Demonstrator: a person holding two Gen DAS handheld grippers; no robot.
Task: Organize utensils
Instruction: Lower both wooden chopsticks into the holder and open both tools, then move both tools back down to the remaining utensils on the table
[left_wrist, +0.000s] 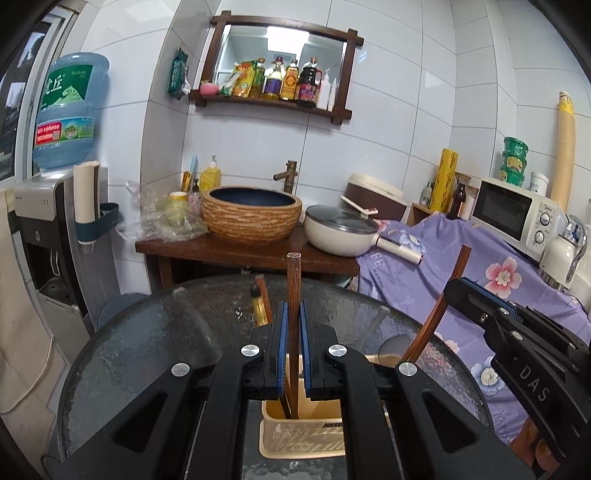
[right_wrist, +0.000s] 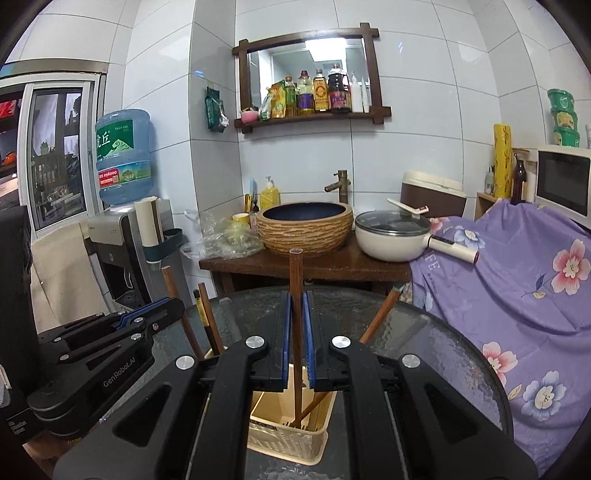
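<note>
Chopsticks (left_wrist: 293, 295): dark wood, matt grain. Holder (left_wrist: 295, 439): cream plastic, ribbed, slightly glossy. Table (left_wrist: 147, 350): dark textured glass, glossy. Grippers (left_wrist: 294, 325) (right_wrist: 297, 317): matt black plastic, blue rubbery pads, bright metal screws. Far basin (right_wrist: 304, 230): rough ridged ceramic. Right cloth (right_wrist: 517, 277): soft printed fabric. Wall tiles (left_wrist: 388, 110): glossy white.

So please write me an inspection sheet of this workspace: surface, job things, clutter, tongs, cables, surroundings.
Surface: round dark glass table.
Job things: beige utensil holder on the table; wooden chopsticks standing in it.
Clutter: nothing seen on the table.
Tongs: left tongs shut on a chopstick; right tongs shut on another chopstick; both sticks upright, lower ends in the holder.
Cables: nothing seen.
Surroundings: basin, lidded pot, microwave, water dispenser bottle, floral purple cloth.
</note>
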